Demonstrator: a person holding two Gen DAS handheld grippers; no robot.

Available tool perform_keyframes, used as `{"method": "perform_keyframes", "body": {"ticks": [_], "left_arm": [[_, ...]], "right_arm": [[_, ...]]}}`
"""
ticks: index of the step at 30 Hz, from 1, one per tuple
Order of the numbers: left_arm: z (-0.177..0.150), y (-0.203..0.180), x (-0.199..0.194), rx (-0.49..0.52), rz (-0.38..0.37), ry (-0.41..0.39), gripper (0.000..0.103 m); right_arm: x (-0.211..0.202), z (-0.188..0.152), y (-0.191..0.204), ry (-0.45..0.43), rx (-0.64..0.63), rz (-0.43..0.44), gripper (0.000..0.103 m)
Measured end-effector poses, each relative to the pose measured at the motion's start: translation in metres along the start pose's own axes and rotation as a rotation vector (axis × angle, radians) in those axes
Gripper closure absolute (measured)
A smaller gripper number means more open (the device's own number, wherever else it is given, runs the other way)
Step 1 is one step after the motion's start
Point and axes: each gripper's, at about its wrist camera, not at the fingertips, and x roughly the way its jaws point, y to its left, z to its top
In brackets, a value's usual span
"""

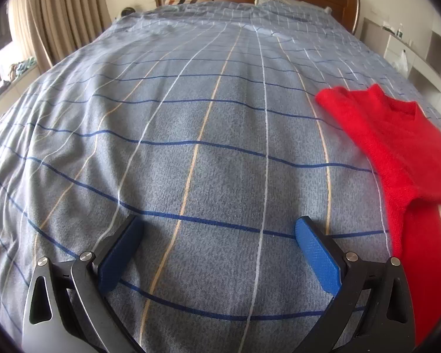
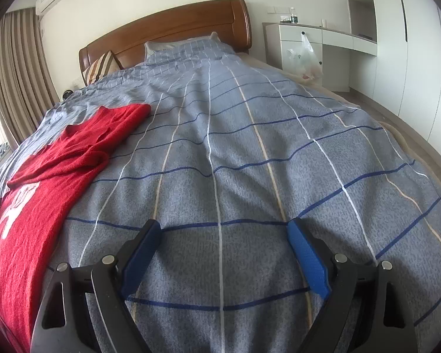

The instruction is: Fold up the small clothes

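Both pairs of jaws are spread wide and empty, left gripper (image 1: 219, 231) and right gripper (image 2: 224, 231) poised over the checked bedspread (image 1: 191, 111); between them a red sweater (image 2: 44, 182) is laid out, seemingly for folding

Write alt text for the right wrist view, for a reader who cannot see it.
The open right gripper hangs over a blue-grey checked bedspread with nothing between its blue pads. A red sweater lies on the bedspread to the left, partly folded. A wooden headboard stands behind.
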Motion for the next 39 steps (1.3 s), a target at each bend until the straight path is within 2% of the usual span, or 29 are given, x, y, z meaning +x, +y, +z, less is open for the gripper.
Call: {"method": "perform_keyframes", "body": {"ticks": [17, 39], "left_arm": [[0.0001, -0.0002, -0.0003, 0.001, 0.001, 0.000, 0.000], [0.0001, -0.0002, -0.0004, 0.000, 0.001, 0.000, 0.000]], "right_arm": [[0.0017, -0.0022, 0.0075, 0.030, -0.049, -0.087, 0.014], [-0.0040, -0.0034, 0.0022, 0.017, -0.029, -0.048, 0.012]]}}
